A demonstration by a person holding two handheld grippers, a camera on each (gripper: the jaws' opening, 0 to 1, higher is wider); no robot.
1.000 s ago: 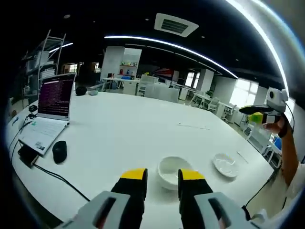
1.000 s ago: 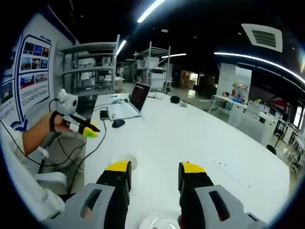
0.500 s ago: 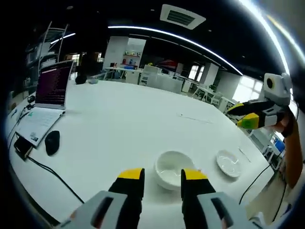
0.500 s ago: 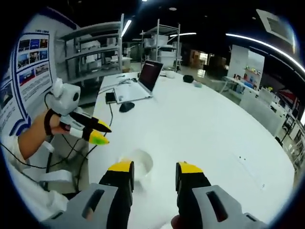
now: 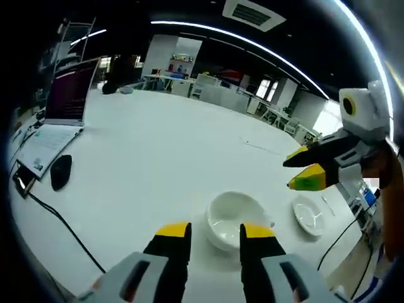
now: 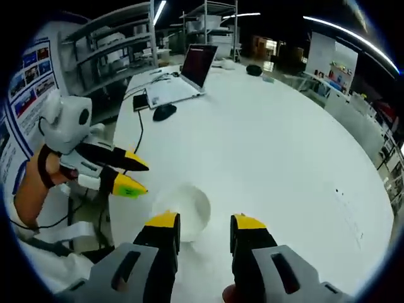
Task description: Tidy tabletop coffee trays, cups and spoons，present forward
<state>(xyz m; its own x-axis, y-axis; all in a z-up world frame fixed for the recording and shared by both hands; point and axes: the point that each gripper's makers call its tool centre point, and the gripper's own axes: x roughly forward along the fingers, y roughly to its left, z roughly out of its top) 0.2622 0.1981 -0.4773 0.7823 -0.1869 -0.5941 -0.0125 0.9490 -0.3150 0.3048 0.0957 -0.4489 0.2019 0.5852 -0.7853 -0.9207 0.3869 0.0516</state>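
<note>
A white cup [image 5: 231, 219] sits on the white worktop [image 5: 145, 164] just beyond the left gripper [image 5: 214, 231], whose fingers are spread and hold nothing. A saucer [image 5: 308, 216] lies to the cup's right. The right gripper [image 6: 203, 221], fingers also spread and empty, hovers near the cup. A laptop [image 5: 57, 120] and mouse [image 5: 60, 172] sit far left.

Glossy white glazed cup [image 5: 232, 219], glossy saucer [image 5: 309, 217], smooth matt white table [image 5: 151, 158], yellow-tipped plastic claw [image 5: 214, 236]
</note>
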